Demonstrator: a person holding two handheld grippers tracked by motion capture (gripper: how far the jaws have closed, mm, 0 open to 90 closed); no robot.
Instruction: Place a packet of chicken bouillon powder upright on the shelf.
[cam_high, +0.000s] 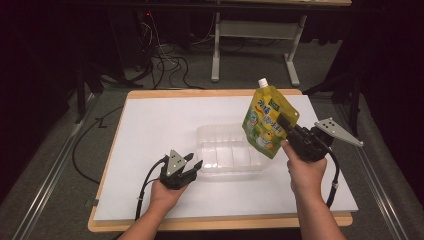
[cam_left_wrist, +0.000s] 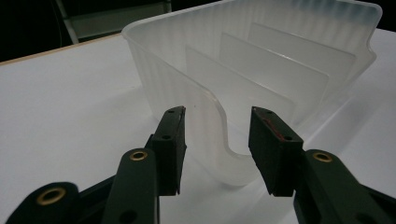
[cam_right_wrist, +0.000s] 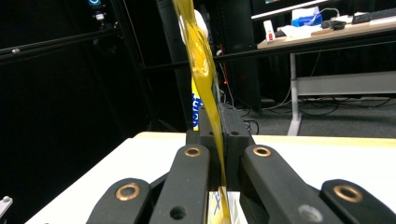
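Observation:
A clear plastic container (cam_high: 215, 131) with inner dividers lies on the white sheet at the table's middle. My left gripper (cam_high: 195, 161) is at its near left corner. In the left gripper view, the container's corner wall (cam_left_wrist: 205, 112) stands between the jaws of my left gripper (cam_left_wrist: 217, 135); the left pad is close against it and a gap shows at the right pad. My right gripper (cam_high: 285, 125) is shut on the edge of a yellow spouted drink pouch (cam_high: 265, 120), held in the air over the container's right end. The pouch (cam_right_wrist: 201, 56) rises edge-on from the right gripper (cam_right_wrist: 219, 135).
A white sheet (cam_high: 150, 125) covers the wooden table (cam_high: 220, 222). Beyond the far edge are a desk's white legs (cam_high: 216, 50) and loose cables (cam_high: 165, 60) on the floor. Black cables trail from both grippers over the near edge.

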